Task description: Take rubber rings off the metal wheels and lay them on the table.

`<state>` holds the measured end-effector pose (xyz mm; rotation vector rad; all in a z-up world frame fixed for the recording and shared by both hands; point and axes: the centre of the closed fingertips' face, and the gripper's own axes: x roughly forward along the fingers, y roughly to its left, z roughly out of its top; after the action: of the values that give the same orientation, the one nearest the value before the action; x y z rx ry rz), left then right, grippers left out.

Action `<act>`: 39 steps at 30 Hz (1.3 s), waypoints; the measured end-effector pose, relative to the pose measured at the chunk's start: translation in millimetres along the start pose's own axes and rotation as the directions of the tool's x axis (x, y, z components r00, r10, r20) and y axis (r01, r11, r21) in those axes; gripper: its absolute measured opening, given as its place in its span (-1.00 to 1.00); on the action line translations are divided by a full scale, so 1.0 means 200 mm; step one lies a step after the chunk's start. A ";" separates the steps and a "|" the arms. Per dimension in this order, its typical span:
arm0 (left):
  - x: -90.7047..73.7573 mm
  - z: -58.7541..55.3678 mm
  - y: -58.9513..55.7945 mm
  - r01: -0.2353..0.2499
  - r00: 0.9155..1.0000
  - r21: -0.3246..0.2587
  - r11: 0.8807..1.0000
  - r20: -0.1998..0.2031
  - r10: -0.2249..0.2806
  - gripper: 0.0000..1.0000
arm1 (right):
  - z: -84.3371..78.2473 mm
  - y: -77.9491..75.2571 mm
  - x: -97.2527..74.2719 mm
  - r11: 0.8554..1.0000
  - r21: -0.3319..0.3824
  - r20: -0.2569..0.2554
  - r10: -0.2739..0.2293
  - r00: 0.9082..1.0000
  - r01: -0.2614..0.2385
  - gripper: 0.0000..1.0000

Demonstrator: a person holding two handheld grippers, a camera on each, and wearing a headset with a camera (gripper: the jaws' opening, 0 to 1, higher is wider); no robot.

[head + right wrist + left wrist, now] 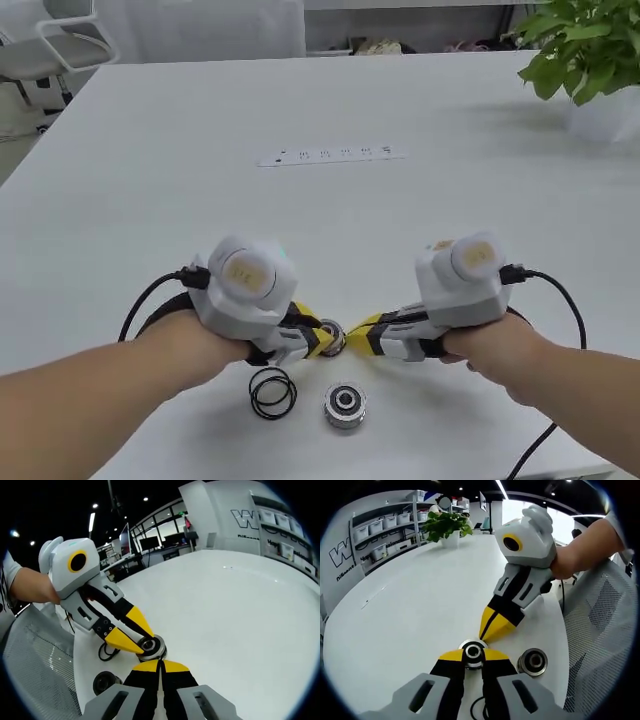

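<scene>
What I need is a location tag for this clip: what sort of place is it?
Most likely an office or lab workspace: a long white table with a built-in socket strip, shelved storage bins along a wall, and monitors in the background.

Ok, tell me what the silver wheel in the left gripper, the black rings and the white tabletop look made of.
Round silver wheel in the left gripper: metal, seemingly polished; its rim glints. Thin black rings: probably rubber; matte, lying in limp overlapping loops. White tabletop: smooth, faintly glossy, perhaps laminate; uncertain.
</scene>
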<state>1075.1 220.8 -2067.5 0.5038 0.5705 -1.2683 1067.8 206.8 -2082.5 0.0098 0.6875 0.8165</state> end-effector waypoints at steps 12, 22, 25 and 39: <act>0.00 0.00 0.00 -0.001 1.000 0.002 1.000 -0.004 0.001 -0.85 | 0.02 -0.01 -0.01 0.999 0.042 0.026 -0.006 1.000 0.005 -1.00; 0.00 0.00 -0.01 -0.010 1.000 0.002 1.000 -0.005 0.010 -0.85 | 0.05 0.00 -0.02 0.995 0.102 0.067 -0.001 0.998 -0.006 -1.00; 0.00 0.00 -0.01 -0.013 1.000 0.001 1.000 -0.004 0.013 -0.85 | 0.05 0.00 -0.02 0.994 0.110 0.072 -0.001 0.997 -0.007 -1.00; 0.01 0.00 -0.01 -0.020 1.000 0.002 1.000 -0.010 0.020 -0.85 | 0.07 0.01 -0.02 0.990 0.139 0.080 0.006 0.997 -0.017 -1.00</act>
<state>1074.0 219.2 -2068.0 0.5160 0.5712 -1.2485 1071.9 209.3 -2069.1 0.1726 0.6689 0.7738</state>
